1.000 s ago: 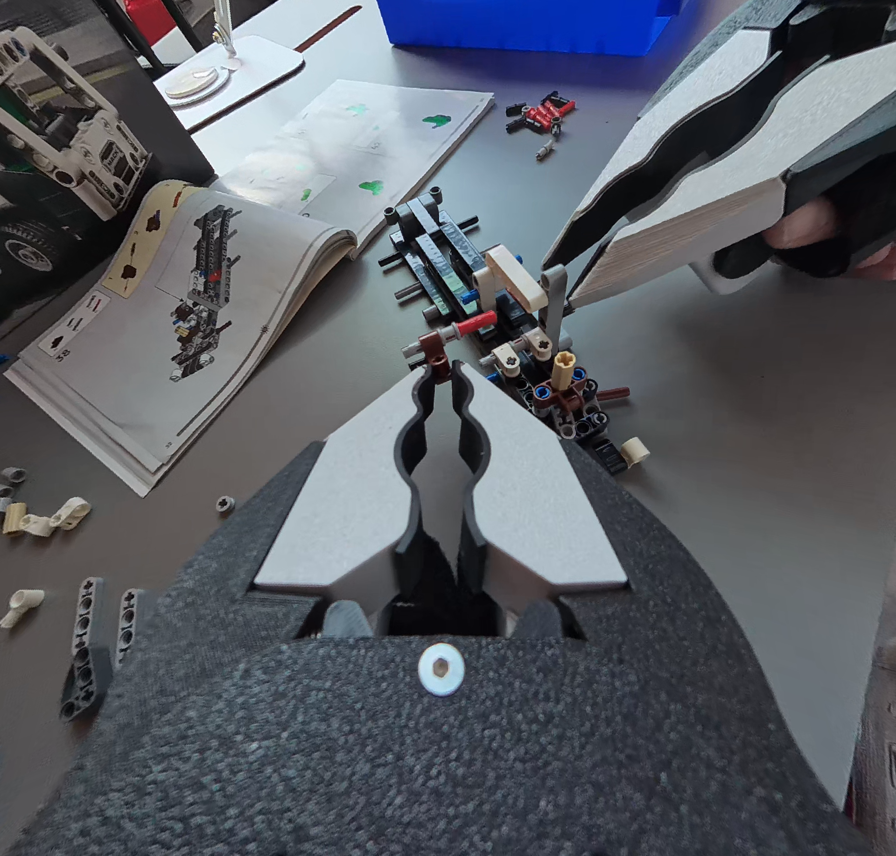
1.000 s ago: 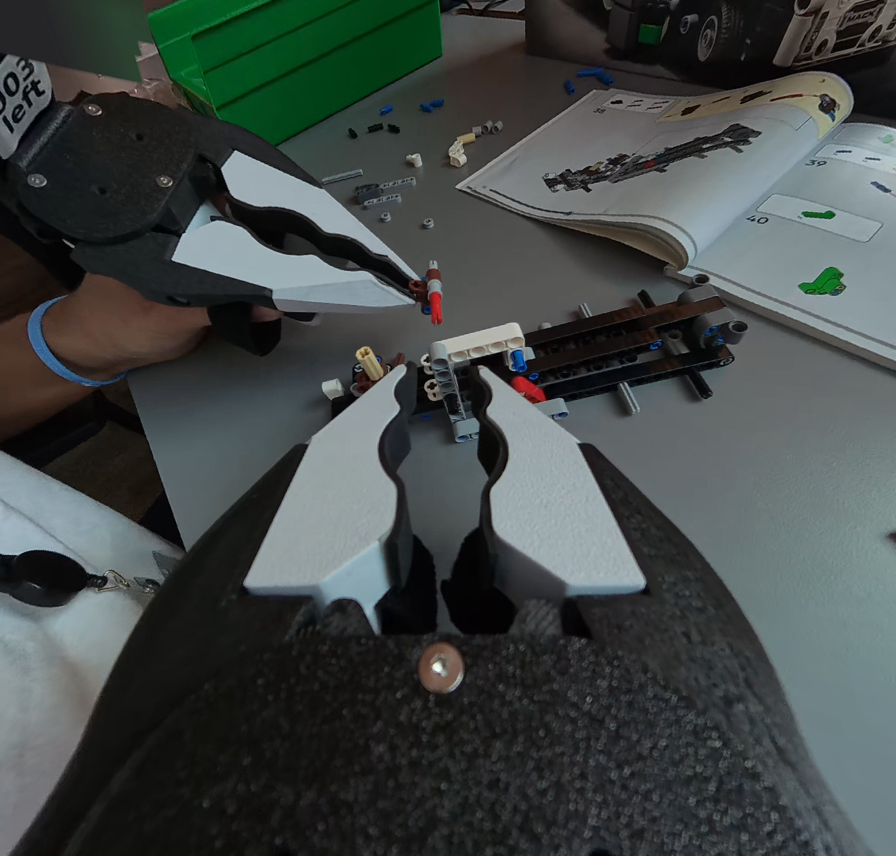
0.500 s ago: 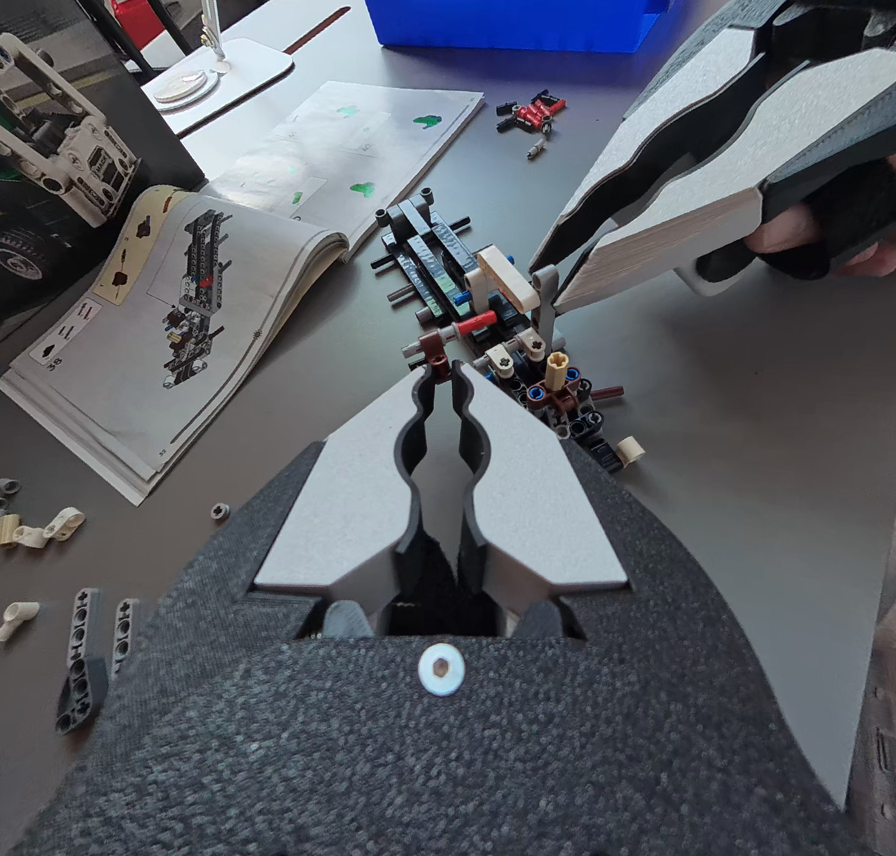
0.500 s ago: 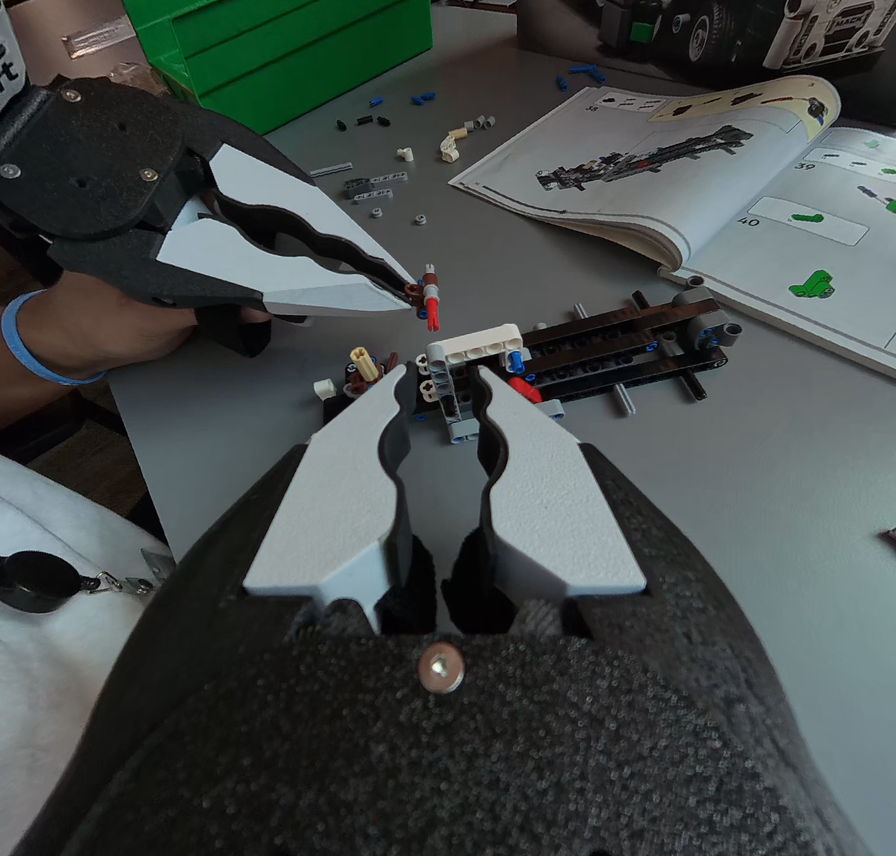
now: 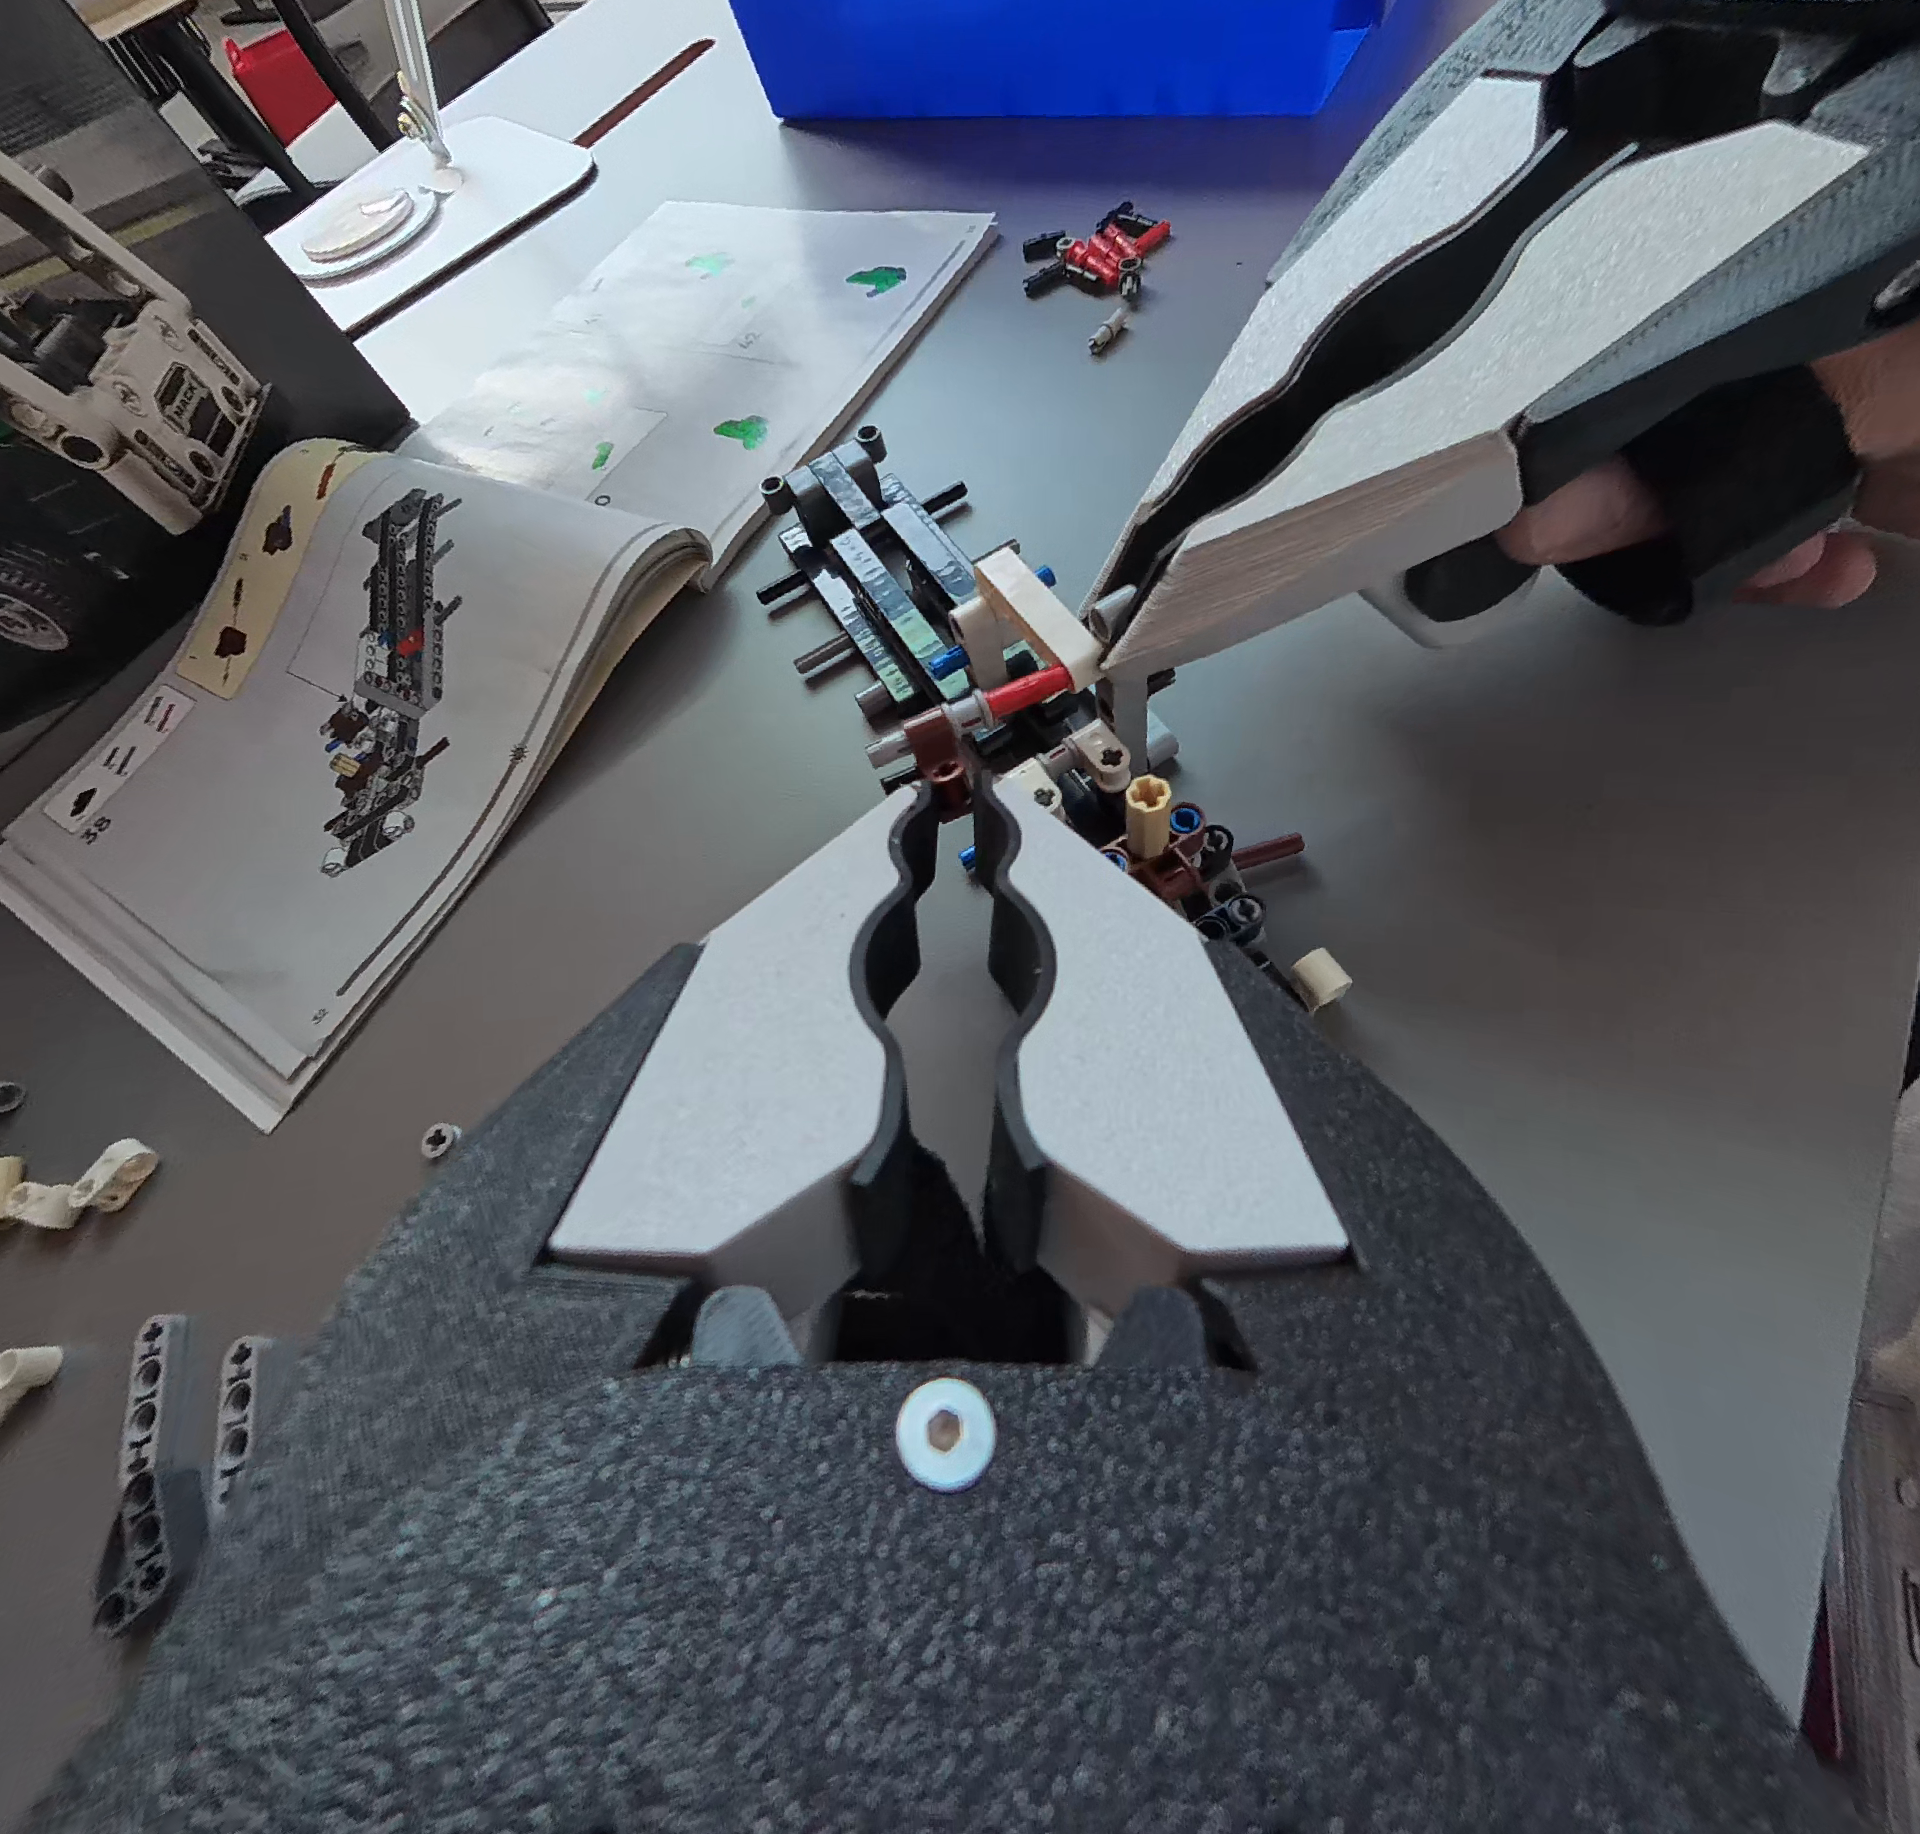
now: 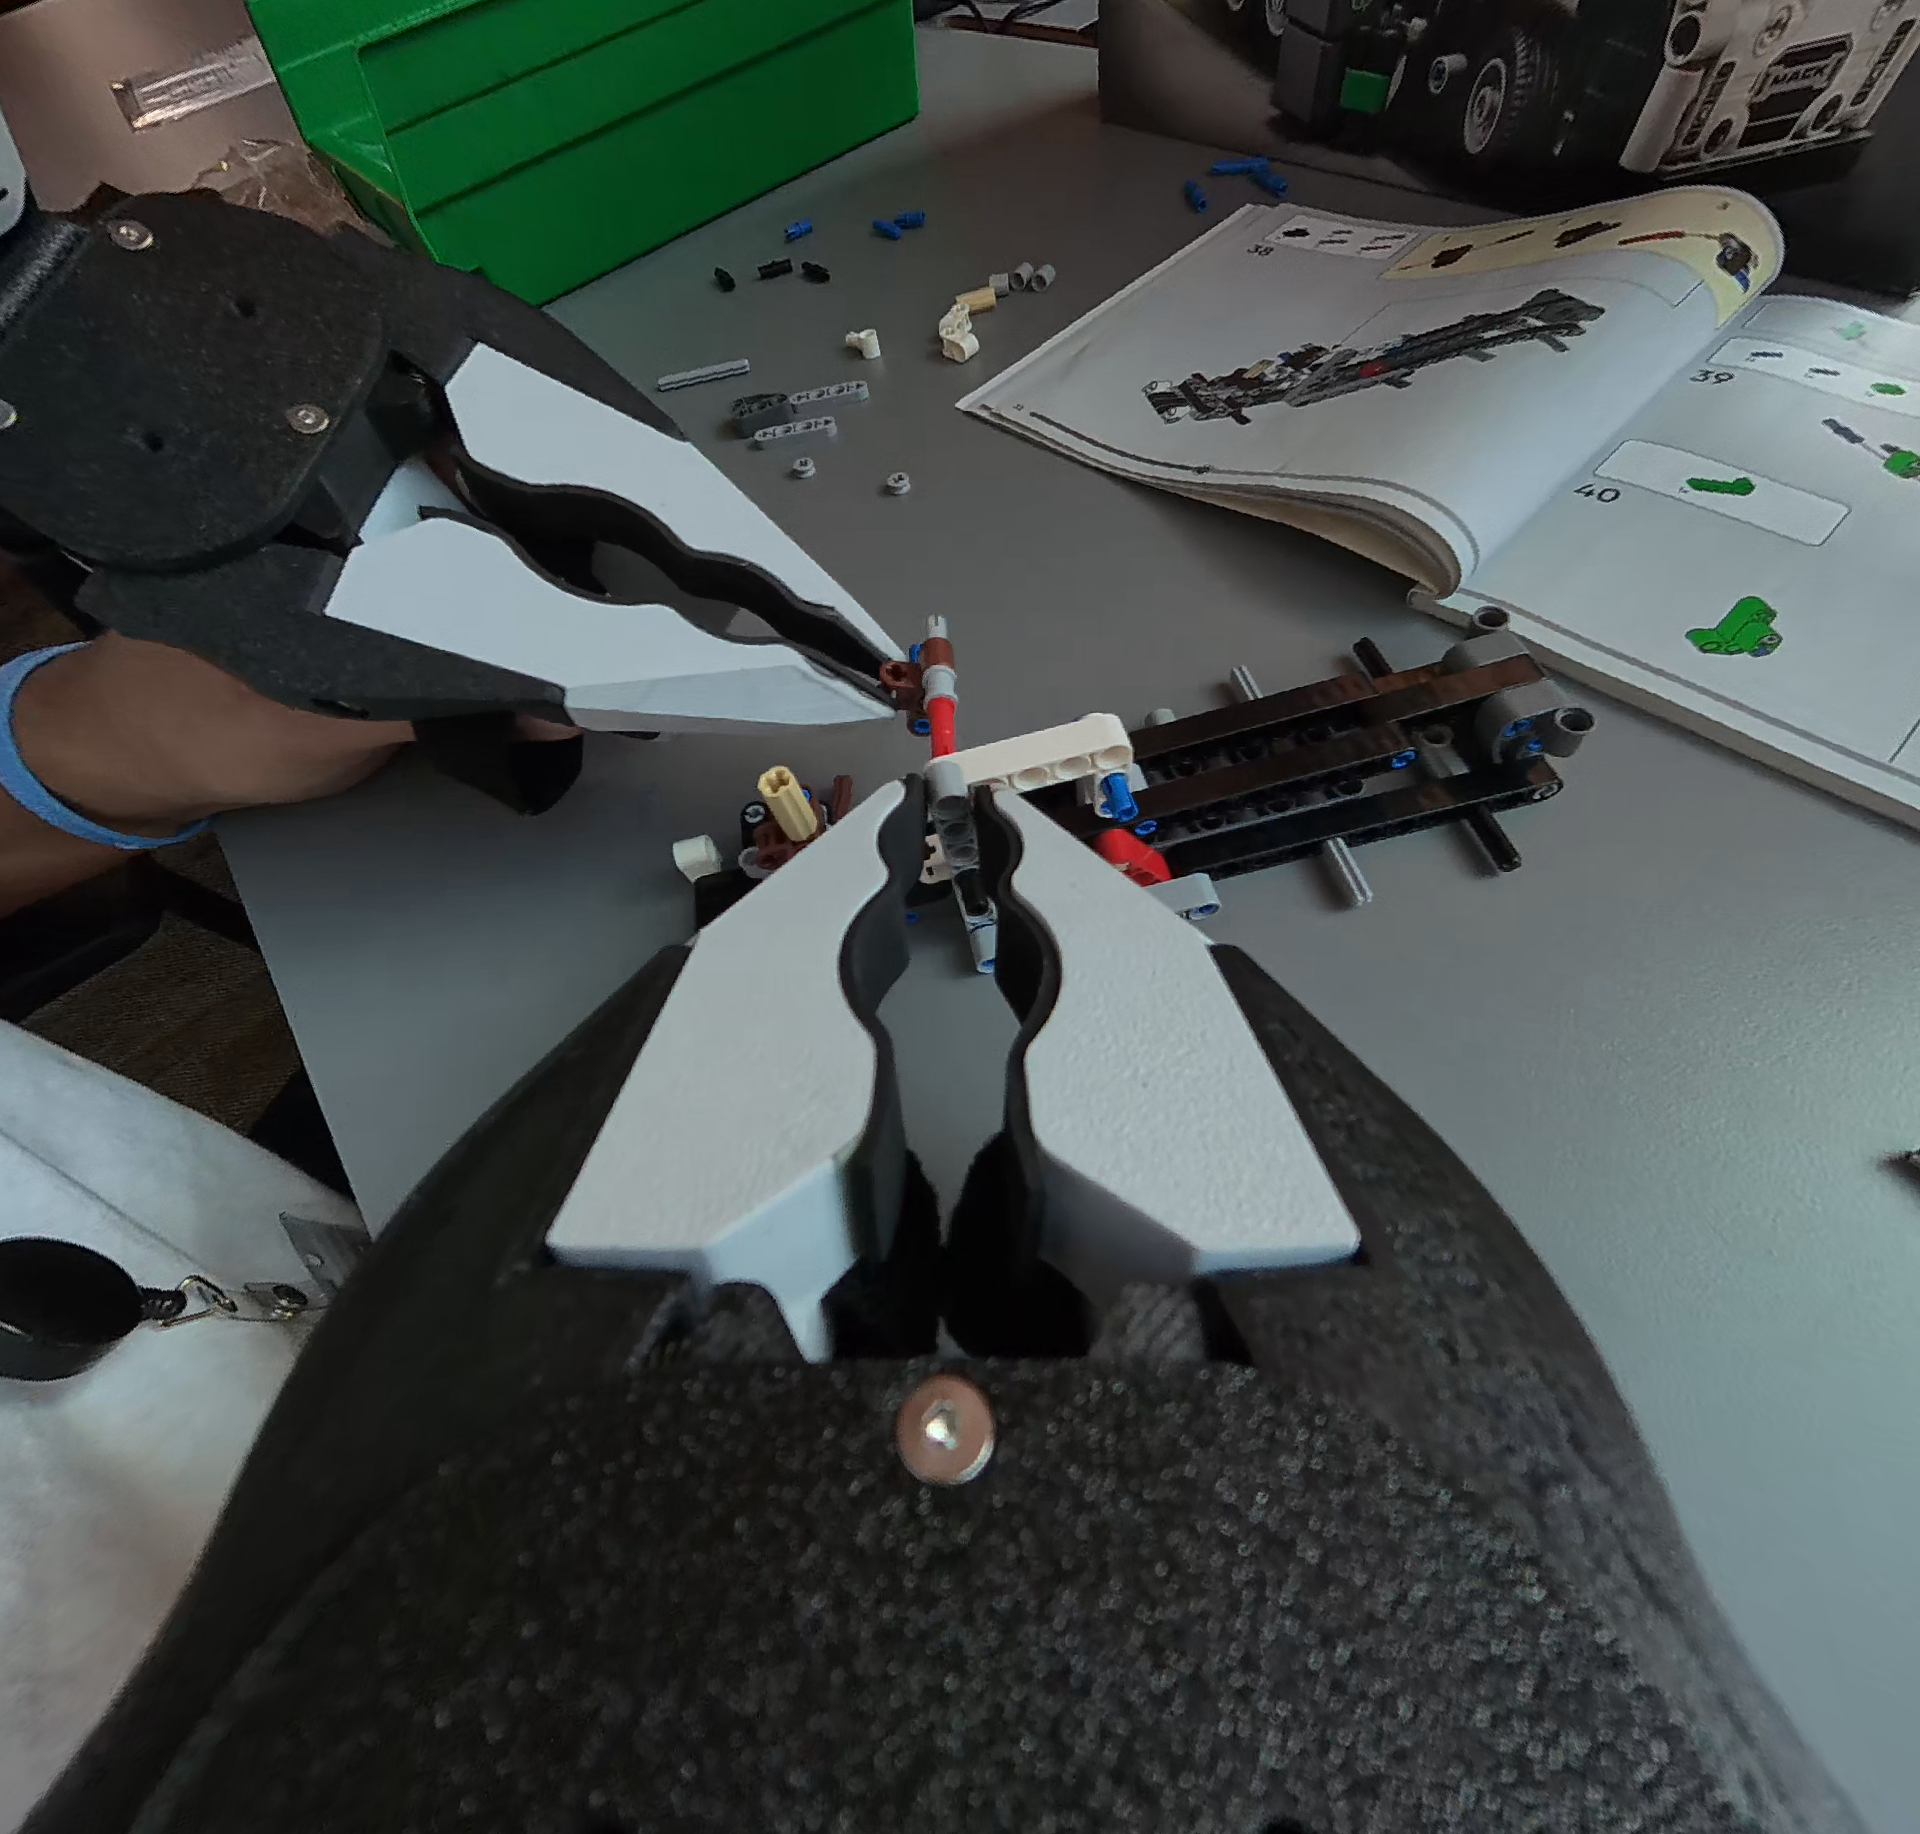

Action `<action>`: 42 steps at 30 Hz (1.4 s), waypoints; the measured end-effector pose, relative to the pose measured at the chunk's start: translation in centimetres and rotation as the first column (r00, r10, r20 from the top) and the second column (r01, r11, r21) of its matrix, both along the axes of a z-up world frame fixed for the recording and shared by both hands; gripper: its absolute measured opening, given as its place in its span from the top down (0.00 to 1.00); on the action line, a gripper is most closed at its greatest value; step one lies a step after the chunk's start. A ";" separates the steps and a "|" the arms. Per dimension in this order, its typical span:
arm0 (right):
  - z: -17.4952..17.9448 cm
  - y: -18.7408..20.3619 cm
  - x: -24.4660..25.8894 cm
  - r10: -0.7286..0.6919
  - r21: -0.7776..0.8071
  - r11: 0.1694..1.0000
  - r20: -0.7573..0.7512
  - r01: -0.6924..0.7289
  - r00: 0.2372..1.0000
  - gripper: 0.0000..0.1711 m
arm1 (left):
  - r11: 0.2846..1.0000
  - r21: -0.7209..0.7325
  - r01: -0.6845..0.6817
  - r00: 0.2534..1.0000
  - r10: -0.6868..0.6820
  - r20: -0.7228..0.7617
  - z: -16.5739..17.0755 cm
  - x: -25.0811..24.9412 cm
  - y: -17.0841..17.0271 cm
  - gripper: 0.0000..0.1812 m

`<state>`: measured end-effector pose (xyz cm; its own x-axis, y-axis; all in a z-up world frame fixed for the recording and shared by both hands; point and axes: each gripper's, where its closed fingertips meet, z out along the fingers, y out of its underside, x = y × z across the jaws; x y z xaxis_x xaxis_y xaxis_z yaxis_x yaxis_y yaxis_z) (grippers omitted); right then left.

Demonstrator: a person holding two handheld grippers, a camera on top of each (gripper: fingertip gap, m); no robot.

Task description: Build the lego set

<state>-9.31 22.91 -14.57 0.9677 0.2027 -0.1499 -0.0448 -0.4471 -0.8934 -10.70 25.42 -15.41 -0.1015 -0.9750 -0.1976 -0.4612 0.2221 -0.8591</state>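
A long black Lego chassis (image 6: 1340,776) lies on the grey table, with a white beam (image 6: 1049,750) raised across its near end; it also shows in the left wrist view (image 5: 883,579). My left gripper (image 5: 951,797) is shut on a brown connector (image 5: 935,745) that carries a red and grey axle (image 5: 1013,693). The axle's red tip sits at the white beam (image 5: 1023,605). My right gripper (image 6: 951,797) is shut on the upright grey beam (image 6: 956,828) at the chassis end; in the left wrist view its fingertips (image 5: 1122,631) clamp that beam.
An open instruction booklet (image 5: 364,704) lies left of the chassis. A blue bin (image 5: 1049,8) stands behind, a green bin (image 6: 603,91) and the set's box (image 6: 1507,28) at the far side. Loose pins (image 5: 1096,252) and small beams (image 6: 795,408) are scattered about. The grippers are tip to tip, or close to it.
My left gripper has moved the brown connector and red axle forward until its tip meets the white beam. My right gripper has closed in on the grey upright and keeps hold of it.
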 end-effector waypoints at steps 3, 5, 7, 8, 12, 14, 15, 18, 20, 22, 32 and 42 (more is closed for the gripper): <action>0.0 0.1 0.0 0.001 -0.001 1.000 -0.001 -0.001 1.000 0.96 | 1.000 0.001 -0.011 1.000 0.011 -0.011 -0.2 0.1 0.1 0.97; 0.0 0.1 0.1 -0.004 -0.003 1.000 -0.007 0.004 1.000 0.96 | 1.000 0.006 -0.007 1.000 0.007 -0.009 -0.1 0.1 0.0 0.97; 0.0 0.0 0.1 -0.004 -0.006 1.000 -0.019 0.004 1.000 0.96 | 1.000 0.007 -0.006 1.000 0.006 -0.003 -0.1 0.0 0.0 0.97; 0.0 0.1 0.0 -0.005 -0.007 1.000 -0.027 0.005 1.000 0.96 | 1.000 0.005 -0.005 1.000 0.005 0.003 0.0 0.0 0.0 0.97; -0.1 0.0 0.0 0.002 -0.012 1.000 -0.052 -0.002 0.999 0.96 | 1.000 -0.006 -0.001 1.000 0.001 0.006 0.1 0.0 -0.1 0.97; -0.1 0.0 0.0 0.007 -0.016 1.000 -0.075 -0.008 0.997 0.95 | 1.000 -0.009 0.002 1.000 -0.002 0.009 0.2 0.0 -0.1 0.97; -0.1 0.0 0.0 0.010 -0.018 1.000 -0.087 -0.011 0.996 0.95 | 1.000 -0.013 0.002 1.000 -0.002 0.011 0.2 0.0 -0.1 0.97; -0.1 0.0 0.1 0.012 -0.024 1.000 -0.119 -0.015 0.993 0.95 | 1.000 -0.018 0.010 1.000 -0.009 0.011 0.2 -0.1 -0.2 0.97; -0.1 0.0 0.1 0.013 -0.025 1.000 -0.128 -0.016 0.992 0.95 | 1.000 -0.018 0.017 1.000 -0.017 0.011 0.2 -0.1 -0.3 0.98; -0.1 -0.1 0.2 0.015 -0.027 0.999 -0.134 -0.018 0.991 0.95 | 1.000 -0.016 0.024 1.000 -0.024 0.011 0.2 -0.1 -0.4 0.98; -0.1 -0.4 0.3 0.053 -0.038 0.997 -0.211 -0.062 0.976 0.95 | 0.989 0.095 0.111 0.994 -0.112 0.007 0.0 -0.1 -0.7 0.97; -0.2 -0.3 0.3 0.066 -0.045 0.996 -0.237 -0.078 0.969 0.94 | 0.989 0.100 0.110 0.994 -0.111 0.000 -0.2 0.2 -0.5 0.97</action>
